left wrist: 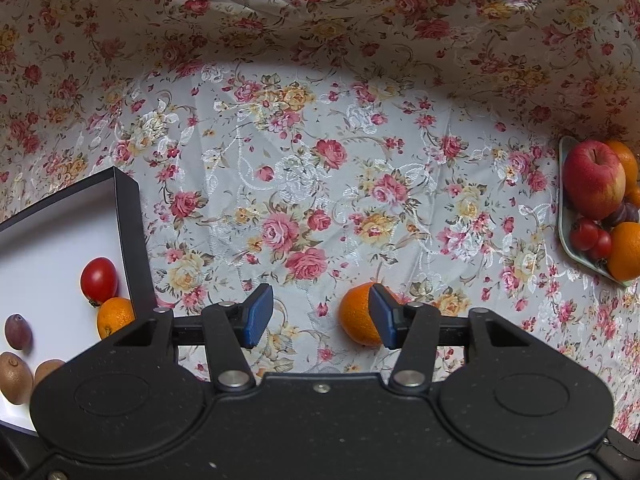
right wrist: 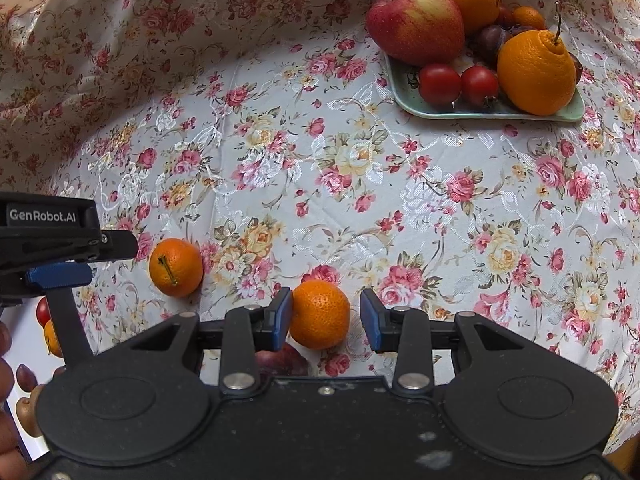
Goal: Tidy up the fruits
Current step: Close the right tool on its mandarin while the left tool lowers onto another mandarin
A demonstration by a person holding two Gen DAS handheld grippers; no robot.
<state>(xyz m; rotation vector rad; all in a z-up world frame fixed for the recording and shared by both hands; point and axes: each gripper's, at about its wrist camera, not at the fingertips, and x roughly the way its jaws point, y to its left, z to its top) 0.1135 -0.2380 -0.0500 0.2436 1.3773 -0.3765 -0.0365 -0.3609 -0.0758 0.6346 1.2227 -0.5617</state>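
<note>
left wrist view: the left gripper (left wrist: 316, 316) hangs spread wide over the floral tablecloth (left wrist: 320, 184), holding nothing. a mandarin (left wrist: 358, 314) lies on the cloth just past its right-hand pad, partly hidden behind it and outside the gap, so the gripper would have to shift right to straddle it. at the cloth's left edge sits a white box (left wrist: 48, 248) with dark walls, holding a cherry tomato (left wrist: 99, 280), a small orange (left wrist: 114, 316), a plum (left wrist: 18, 331) and two kiwis (left wrist: 15, 378). at the right edge a pale green plate (left wrist: 565, 216) carries an apple (left wrist: 594, 178) and more fruit. right wrist view: the right gripper (right wrist: 325, 320) is also spread, and a second mandarin (right wrist: 319, 314) sits on the cloth between its pads, touching or nearly touching the left-hand one, with clear space to the other. it looks ready to be pinched by closing alone; being round, it offers no long axis to align to. the first mandarin (right wrist: 176, 267) lies to the left, just beside the left gripper (right wrist: 60, 276), which is the nearer tool for it. the plate (right wrist: 492, 110) stands well apart near the far right corner.
</note>
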